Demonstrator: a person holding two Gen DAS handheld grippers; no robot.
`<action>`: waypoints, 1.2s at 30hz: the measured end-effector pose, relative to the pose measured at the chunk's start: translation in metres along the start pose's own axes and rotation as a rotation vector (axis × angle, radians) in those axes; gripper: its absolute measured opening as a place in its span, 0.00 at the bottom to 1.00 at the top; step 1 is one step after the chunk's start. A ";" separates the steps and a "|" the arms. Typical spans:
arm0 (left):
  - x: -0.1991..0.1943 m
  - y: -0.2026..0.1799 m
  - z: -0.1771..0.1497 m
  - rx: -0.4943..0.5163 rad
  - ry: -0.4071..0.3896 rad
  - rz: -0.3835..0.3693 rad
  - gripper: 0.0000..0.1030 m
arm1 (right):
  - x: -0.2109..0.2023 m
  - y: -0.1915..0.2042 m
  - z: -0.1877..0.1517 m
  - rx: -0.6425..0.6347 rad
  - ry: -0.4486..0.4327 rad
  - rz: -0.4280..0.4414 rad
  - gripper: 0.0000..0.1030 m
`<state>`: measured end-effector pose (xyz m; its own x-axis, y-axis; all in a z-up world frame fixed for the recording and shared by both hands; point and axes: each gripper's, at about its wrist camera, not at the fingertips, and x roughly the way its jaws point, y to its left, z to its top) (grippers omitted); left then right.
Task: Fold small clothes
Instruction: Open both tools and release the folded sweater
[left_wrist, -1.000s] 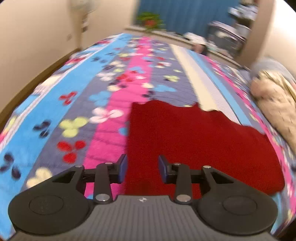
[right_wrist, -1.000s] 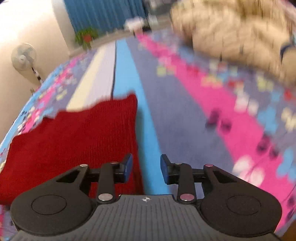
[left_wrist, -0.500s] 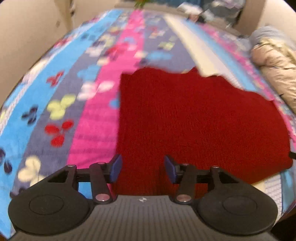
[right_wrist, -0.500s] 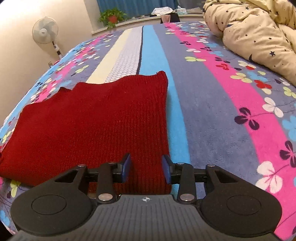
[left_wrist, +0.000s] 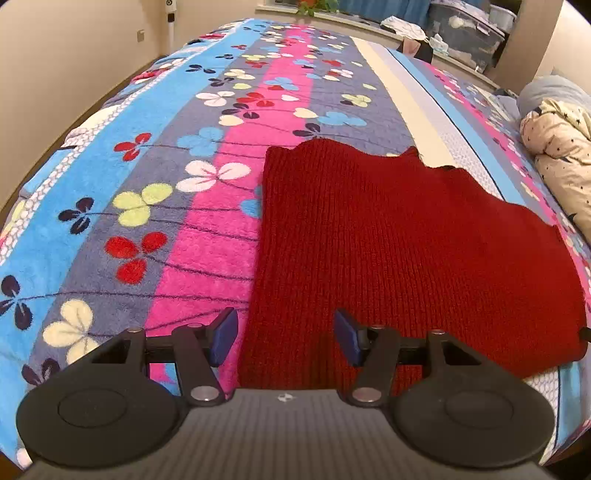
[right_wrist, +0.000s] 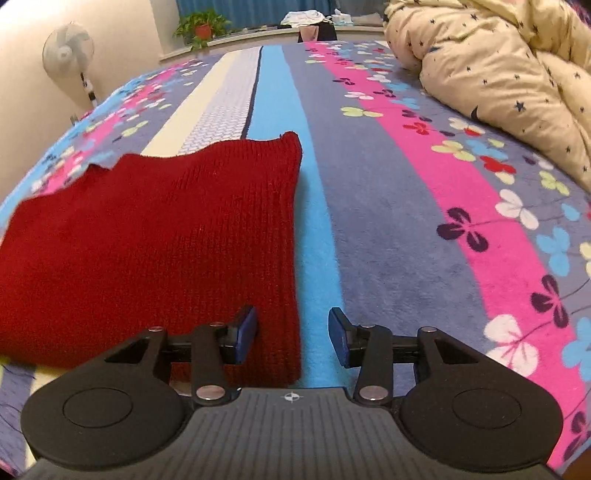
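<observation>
Poised wide, empty, at the near corners of the red knit garment flat on the blanket: left gripper, right gripper, apparently ready to pinch and fold.

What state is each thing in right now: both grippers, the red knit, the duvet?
left gripper: open, holding nothing, over the knit's near-left corner
right gripper: open, holding nothing, over its near-right corner
red knit garment: lying flat, unfolded
star-print duvet: bunched up
</observation>
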<state>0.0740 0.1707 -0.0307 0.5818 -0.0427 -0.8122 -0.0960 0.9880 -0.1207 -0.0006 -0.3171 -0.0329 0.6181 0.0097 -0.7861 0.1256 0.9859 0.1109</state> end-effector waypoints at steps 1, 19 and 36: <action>0.000 0.000 0.001 -0.003 -0.002 -0.003 0.61 | -0.004 0.000 0.000 -0.003 -0.015 -0.004 0.44; 0.002 0.002 -0.001 -0.014 0.010 -0.003 0.63 | 0.009 0.004 -0.001 -0.030 0.052 -0.025 0.46; -0.010 0.011 0.001 -0.065 -0.048 0.009 0.63 | -0.021 0.007 0.009 -0.043 -0.161 -0.068 0.45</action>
<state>0.0681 0.1820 -0.0238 0.6189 -0.0250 -0.7851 -0.1532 0.9765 -0.1518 -0.0053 -0.3117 -0.0099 0.7262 -0.0808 -0.6827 0.1400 0.9896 0.0318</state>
